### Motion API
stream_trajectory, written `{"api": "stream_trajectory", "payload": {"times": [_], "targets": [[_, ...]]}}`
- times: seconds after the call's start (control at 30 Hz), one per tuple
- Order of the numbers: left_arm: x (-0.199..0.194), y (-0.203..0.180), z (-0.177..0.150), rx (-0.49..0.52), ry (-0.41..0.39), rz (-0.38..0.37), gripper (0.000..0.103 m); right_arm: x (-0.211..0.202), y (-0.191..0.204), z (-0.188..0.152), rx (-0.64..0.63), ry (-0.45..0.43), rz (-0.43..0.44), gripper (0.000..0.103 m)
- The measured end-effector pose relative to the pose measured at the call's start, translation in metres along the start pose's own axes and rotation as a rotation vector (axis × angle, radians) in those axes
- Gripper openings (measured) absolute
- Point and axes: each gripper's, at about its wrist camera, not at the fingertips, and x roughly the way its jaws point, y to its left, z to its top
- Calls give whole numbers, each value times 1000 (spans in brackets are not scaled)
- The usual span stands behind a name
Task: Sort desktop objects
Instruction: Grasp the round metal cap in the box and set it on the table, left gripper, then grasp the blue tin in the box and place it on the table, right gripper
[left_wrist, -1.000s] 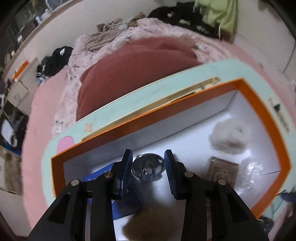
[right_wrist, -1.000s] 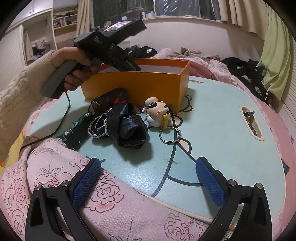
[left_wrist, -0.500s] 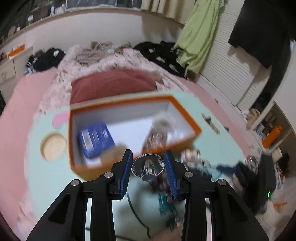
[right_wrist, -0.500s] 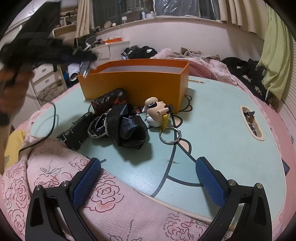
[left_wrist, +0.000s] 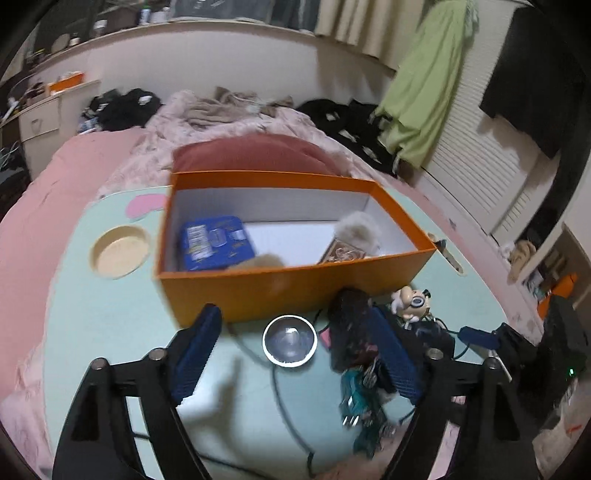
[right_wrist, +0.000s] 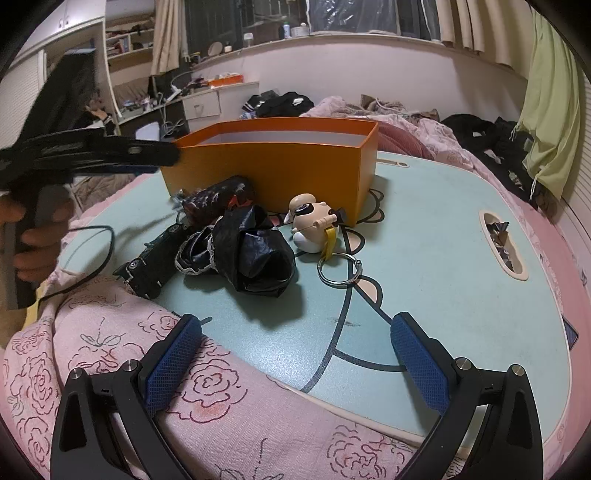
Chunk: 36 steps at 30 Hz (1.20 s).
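An orange box (left_wrist: 295, 284) stands on the mint table; it also shows in the right wrist view (right_wrist: 280, 166). Inside lie a blue tin (left_wrist: 216, 242), a brown packet (left_wrist: 343, 254) and pale fluffy items (left_wrist: 360, 229). My left gripper (left_wrist: 291, 347) is open in front of the box, with a round silver disc (left_wrist: 290, 340) between its fingers, not clamped. A dark wrapped bundle (left_wrist: 351, 339) sits beside its right finger. My right gripper (right_wrist: 295, 354) is open and empty over the pink floral blanket. Ahead of it lie a black crumpled bag (right_wrist: 255, 254), a toy figure with key ring (right_wrist: 314, 223) and a dark toy car (right_wrist: 159, 258).
A round cup recess (left_wrist: 120, 251) sits in the table (left_wrist: 110, 314) left of the box. A slot with scraps (right_wrist: 502, 243) lies at the table's right. A black cable (right_wrist: 88, 258) runs across the left edge. Bedding and clothes lie behind the table.
My left gripper has pulled back out of the box, lowered in front of it and opened wide; the silver disc is no longer clamped. My right gripper has not moved.
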Motion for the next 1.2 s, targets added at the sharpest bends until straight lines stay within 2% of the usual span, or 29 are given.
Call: {"api": "stream_trajectory", "payload": {"times": [0.17,0.27,0.33,0.37,0.4,0.73,0.77,0.8,0.93,1.0,1.07,1.13,1.2], "targets": [[-15,14,-40,33,42,66,83,0,0,0,0,1,0,102],[-9,22,-61,59,81,107,83,0,0,0,0,1,0,102],[-2,18,-73,115,64,196,91,1,1,1,-2,4,-2,102],[0,18,-76,115,49,208,99,1,1,1,-2,5,-2,102],[4,17,-76,108,57,207,103,1,1,1,-1,4,-2,102],[3,19,-77,102,29,212,103,1,1,2,2,8,1,102],[3,18,-77,101,29,212,103,0,1,3,12,9,6,101],[5,17,-75,100,28,212,103,-3,0,6,25,1,19,96],[5,18,-75,98,24,213,103,-34,0,44,82,-131,177,94],[5,18,-75,98,24,213,103,-38,0,74,112,-152,243,94],[5,19,-75,99,24,212,103,-26,1,109,163,-114,304,93],[5,18,-75,98,23,213,103,5,5,147,226,-10,346,86],[5,18,-75,98,22,213,103,39,11,171,257,93,354,86]]}}
